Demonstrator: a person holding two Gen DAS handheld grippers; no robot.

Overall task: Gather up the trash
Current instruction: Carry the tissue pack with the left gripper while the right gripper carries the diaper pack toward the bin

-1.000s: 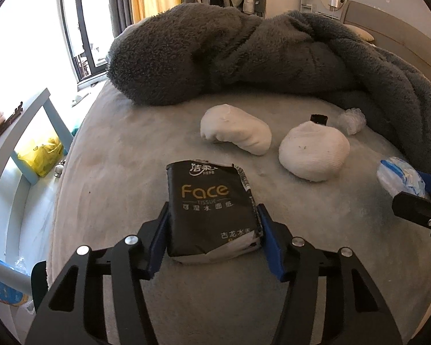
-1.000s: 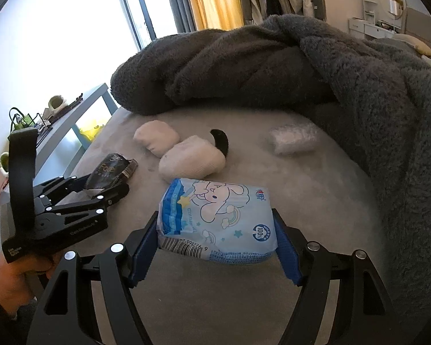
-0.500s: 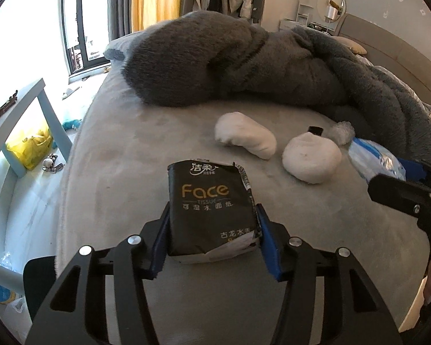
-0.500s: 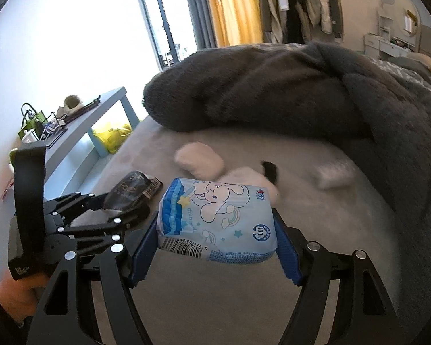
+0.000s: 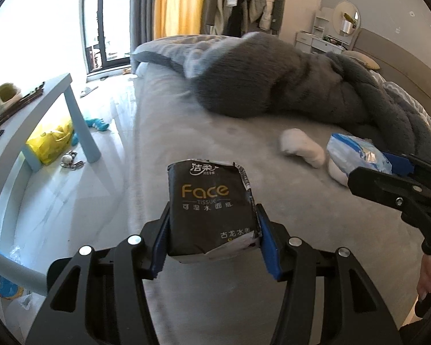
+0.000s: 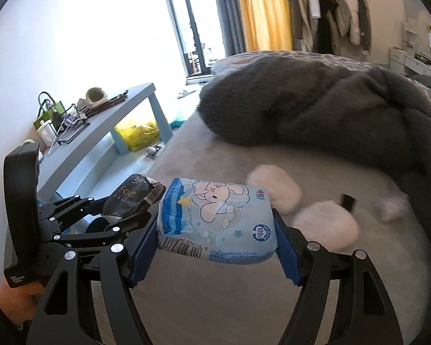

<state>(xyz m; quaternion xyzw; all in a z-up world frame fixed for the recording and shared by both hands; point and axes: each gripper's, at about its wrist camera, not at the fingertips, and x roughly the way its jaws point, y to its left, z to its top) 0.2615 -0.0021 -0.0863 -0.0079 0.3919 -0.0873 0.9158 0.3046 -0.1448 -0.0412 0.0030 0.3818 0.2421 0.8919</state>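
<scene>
Black plastic wrap with gold "Face" lettering marks the tissue pack (image 5: 212, 210) that the left gripper (image 5: 214, 238) clamps between its blue pads (image 5: 268, 251), both pads pressed against the pack's sides; its lower end is torn open and hidden behind the pads, and its long axis runs straight away from the camera, the printed top end pointing forward over the grey bed (image 5: 287, 230). In the right wrist view the same pack (image 6: 130, 198) appears only in part, tilted and half masked by the black fingers of the left gripper (image 6: 120, 215), with a hand (image 6: 13, 297) cut off by the lower left edge. The right gripper (image 6: 215, 244) grips a pale blue pack (image 6: 215, 218) printed with a cartoon dog, squeezed crosswise between its pads (image 6: 287, 254) — its long axis lies left to right, barcode edge toward the camera. From the left wrist that blue pack (image 5: 359, 155) shows just one crumpled end, the right gripper (image 5: 393, 184) entering from the frame's right edge. Both packs hang above the bed near its foot edge. Behind them lie two white socks (image 6: 324, 224), blurred, a small black object (image 6: 348, 201) too smeared to identify and a whitish wad (image 6: 393, 205); the left view shows only one sock (image 5: 301, 148) clearly. A dark grey blanket (image 6: 316, 106) is heaped beyond, and a light blue table (image 6: 100, 135) stands on the floor beside the bed with a yellow bag (image 6: 138, 132) under it.
</scene>
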